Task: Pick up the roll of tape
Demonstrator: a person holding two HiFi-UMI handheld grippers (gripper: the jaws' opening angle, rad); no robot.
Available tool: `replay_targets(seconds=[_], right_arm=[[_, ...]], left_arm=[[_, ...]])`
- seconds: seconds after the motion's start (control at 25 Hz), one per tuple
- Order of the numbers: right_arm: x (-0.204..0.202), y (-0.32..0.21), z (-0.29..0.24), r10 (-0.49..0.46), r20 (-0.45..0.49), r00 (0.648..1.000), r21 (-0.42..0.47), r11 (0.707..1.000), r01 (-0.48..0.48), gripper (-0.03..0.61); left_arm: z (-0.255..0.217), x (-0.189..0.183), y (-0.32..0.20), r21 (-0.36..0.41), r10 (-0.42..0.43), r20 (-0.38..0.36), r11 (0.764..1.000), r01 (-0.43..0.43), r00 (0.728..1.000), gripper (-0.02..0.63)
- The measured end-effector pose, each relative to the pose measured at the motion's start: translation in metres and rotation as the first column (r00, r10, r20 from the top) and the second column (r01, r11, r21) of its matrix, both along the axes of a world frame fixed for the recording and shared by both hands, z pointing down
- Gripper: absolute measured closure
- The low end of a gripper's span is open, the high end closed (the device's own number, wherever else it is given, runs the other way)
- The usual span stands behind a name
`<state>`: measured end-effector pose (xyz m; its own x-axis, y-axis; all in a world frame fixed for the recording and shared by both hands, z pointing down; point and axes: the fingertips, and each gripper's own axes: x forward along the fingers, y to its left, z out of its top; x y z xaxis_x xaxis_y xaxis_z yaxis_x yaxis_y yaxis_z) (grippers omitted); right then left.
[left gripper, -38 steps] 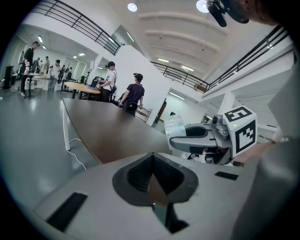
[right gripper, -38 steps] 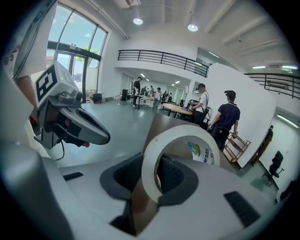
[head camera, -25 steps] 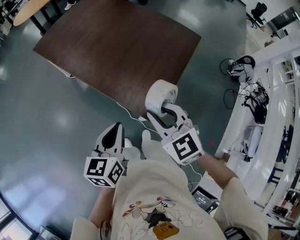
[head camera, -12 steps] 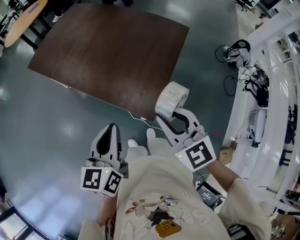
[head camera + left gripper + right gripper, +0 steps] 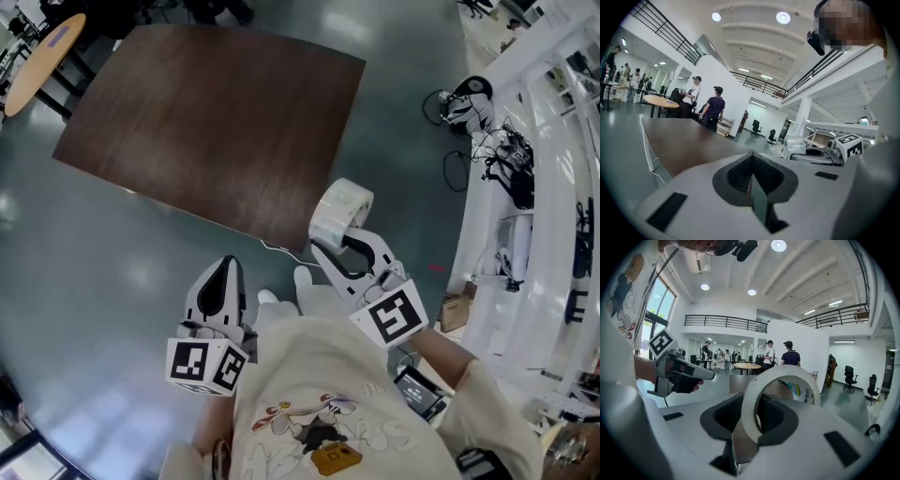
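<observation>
At the near edge of the brown table (image 5: 216, 122), the roll of tape (image 5: 339, 211) hangs in the air, clamped in your right gripper (image 5: 337, 242). From the right gripper view, the jaws are closed on the lower part of the white ring. Most of the roll stands above them, tilted a little to one side. I cannot tell whether one jaw passes through the hole or both press from outside. Your left gripper (image 5: 225, 274) is lower in the head view and closer to your body, well apart from the roll. Its jaws are together and nothing is between them.

I judge that the picking up is nearly finished: the roll seems to touch no surface, so what is left is to carry it safely. Because the hold is only on a small part of the ring, the roll can turn around the pads like a wheel, or slip out. Please hold the pressure even and do not loosen the jaws. Move the hand slowly and avoid quick twisting of the wrist, since the free upper part gives the roll some leverage. Hold the ring upright, so that its weight pulls down into the jaws and not sideways. Lift it straight away from the table edge. Leave the left gripper out of the path; it is needed only if the roll starts to slide.
</observation>
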<state>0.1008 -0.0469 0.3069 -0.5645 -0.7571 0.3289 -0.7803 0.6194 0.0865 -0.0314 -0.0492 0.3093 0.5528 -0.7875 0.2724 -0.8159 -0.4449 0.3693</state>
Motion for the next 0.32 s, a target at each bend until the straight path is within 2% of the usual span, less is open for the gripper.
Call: replay_targets(seconds=[0.32], right_arm=[[0.024,0.011,0.010,0.008,-0.004,1.000,-0.051,0.999,-0.008,0.485]], left_arm=[[-0.006,0.024,0.012,0.010,-0.001,0.000,1.000,0.001,1.000,0.607]])
